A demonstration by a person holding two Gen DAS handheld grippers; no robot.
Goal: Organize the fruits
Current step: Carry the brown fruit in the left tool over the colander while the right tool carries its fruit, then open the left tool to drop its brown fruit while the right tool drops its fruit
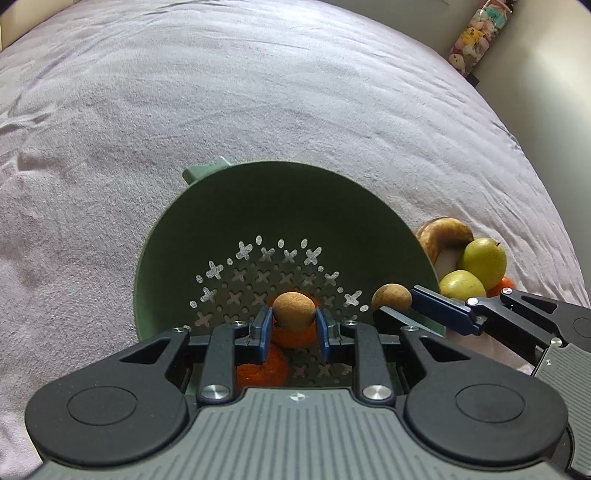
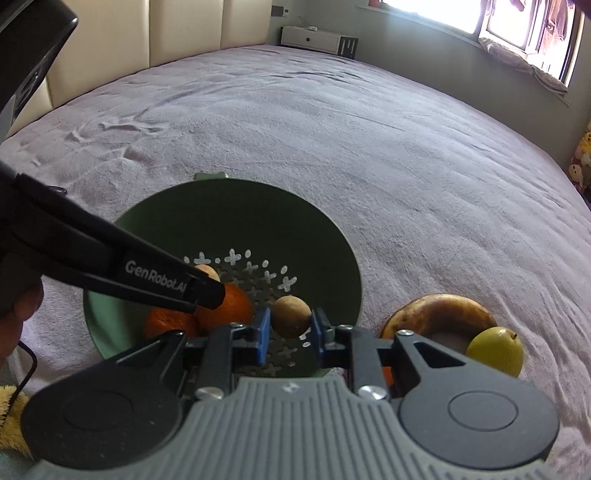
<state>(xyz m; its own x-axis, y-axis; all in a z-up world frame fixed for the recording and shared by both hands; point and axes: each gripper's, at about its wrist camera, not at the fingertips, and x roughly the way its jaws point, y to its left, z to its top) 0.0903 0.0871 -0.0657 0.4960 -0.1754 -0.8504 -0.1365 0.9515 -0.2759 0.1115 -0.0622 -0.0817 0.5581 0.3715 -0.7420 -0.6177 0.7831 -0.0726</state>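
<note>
Lilac bedspread (image 1: 258,110) fills both views, with a green colander (image 1: 280,206) sitting on it. Only my right wrist view shows the padded headboard (image 2: 184,33), the window (image 2: 517,22), a low white cabinet (image 2: 314,37) and a bit of a hand (image 2: 18,306) on the left rig; only my left wrist view shows the column of plush toys (image 1: 476,33) by the wall. My left gripper (image 1: 294,319) is pinching a small brown round fruit (image 1: 294,309) between its blue pads, over the colander's holed floor. My right gripper (image 2: 290,325) is pinching a second brown fruit (image 2: 290,315) the same way, just inside the near rim. From the left view that second fruit (image 1: 391,297) hangs at the colander's right edge. Count: two brown fruits, both held; two oranges (image 2: 229,306) in the colander under the left gripper; outside, on the right, one browned banana (image 1: 443,230), two green pears (image 1: 482,258) in the left view, only one of them in the right view, and a sliver of a third orange thing (image 1: 506,284), which I can't identify for sure.
</note>
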